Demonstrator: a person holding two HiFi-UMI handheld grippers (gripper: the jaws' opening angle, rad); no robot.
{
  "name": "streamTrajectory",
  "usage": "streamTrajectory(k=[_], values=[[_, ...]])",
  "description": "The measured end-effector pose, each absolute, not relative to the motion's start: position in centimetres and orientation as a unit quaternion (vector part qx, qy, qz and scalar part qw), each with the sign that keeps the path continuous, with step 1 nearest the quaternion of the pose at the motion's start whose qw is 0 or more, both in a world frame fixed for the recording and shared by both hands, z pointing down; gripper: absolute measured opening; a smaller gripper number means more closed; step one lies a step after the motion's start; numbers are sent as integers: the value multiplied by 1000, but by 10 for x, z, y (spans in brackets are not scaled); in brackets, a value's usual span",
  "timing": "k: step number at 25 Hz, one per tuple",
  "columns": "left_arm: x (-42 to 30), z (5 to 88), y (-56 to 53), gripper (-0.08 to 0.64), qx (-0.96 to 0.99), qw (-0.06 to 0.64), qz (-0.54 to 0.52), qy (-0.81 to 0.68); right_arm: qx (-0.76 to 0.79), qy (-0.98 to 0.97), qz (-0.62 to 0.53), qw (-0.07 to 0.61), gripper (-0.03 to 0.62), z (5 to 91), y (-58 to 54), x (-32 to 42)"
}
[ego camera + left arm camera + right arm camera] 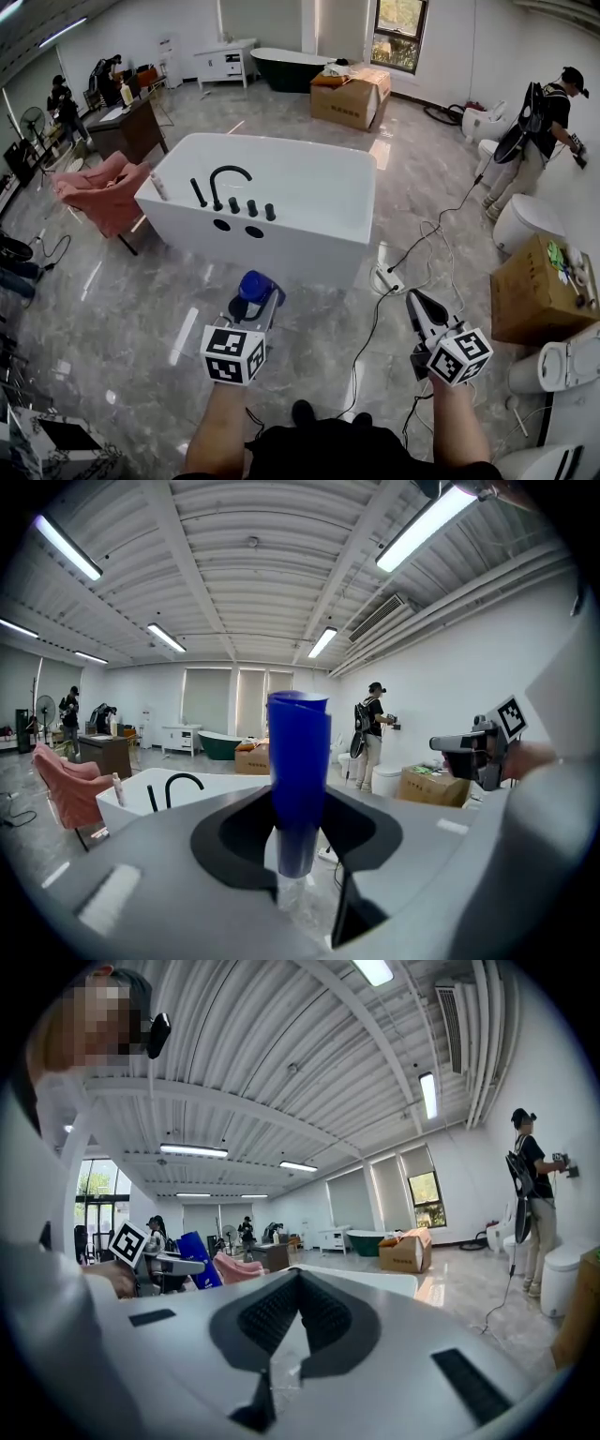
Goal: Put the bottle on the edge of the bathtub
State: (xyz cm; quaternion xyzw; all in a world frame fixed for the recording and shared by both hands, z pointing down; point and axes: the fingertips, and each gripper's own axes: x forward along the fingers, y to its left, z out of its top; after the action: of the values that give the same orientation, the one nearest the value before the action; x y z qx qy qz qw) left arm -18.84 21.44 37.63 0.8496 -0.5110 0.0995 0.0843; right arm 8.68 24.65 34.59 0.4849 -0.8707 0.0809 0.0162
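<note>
A white rectangular bathtub (281, 202) stands in the middle of the glossy grey marble-look floor (141, 309), and everything else is placed from it. Beyond the bathtub's far side sits a large brown cardboard box (352, 98). Just beside the bathtub's left end is a pink upholstered armchair (103, 192). Well to the right of the bathtub, by the white wall, a person in dark clothes (539, 131) stands with their back turned. On the bathtub's near rim rises a black arched tap (228, 183) with 4 small black fittings beside it. A white power strip (387, 278) lies on the floor near the bathtub's near right corner. The left gripper (255, 302) hangs over the floor short of the bathtub's near wall, its jaws set wide and closed around the blue plastic bottle (255, 283), which stands upright between them with its clear lower part down in the grip. The bottle is apart from the bathtub and not yet on its edge. The right gripper (414, 298) is level with the left one, in front of the bathtub's near right corner, its jaws drawn together at the tips with nothing between them
</note>
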Motion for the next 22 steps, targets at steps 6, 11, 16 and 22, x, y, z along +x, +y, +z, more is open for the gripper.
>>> streamTrajectory(k=[6,11,16,22], values=[[-217,381,217,156,853,88,98,-506,475,-874,103,21,11,354,253,52],[-226,384,220,156,853,93,92,-506,473,-874,105,23,11,352,254,42],[-226,383,213,156,857,89,92,-499,473,-874,114,18,11,353,243,37],[-220,388,192,156,856,92,102,-498,465,-875,131,14,11,365,213,37]])
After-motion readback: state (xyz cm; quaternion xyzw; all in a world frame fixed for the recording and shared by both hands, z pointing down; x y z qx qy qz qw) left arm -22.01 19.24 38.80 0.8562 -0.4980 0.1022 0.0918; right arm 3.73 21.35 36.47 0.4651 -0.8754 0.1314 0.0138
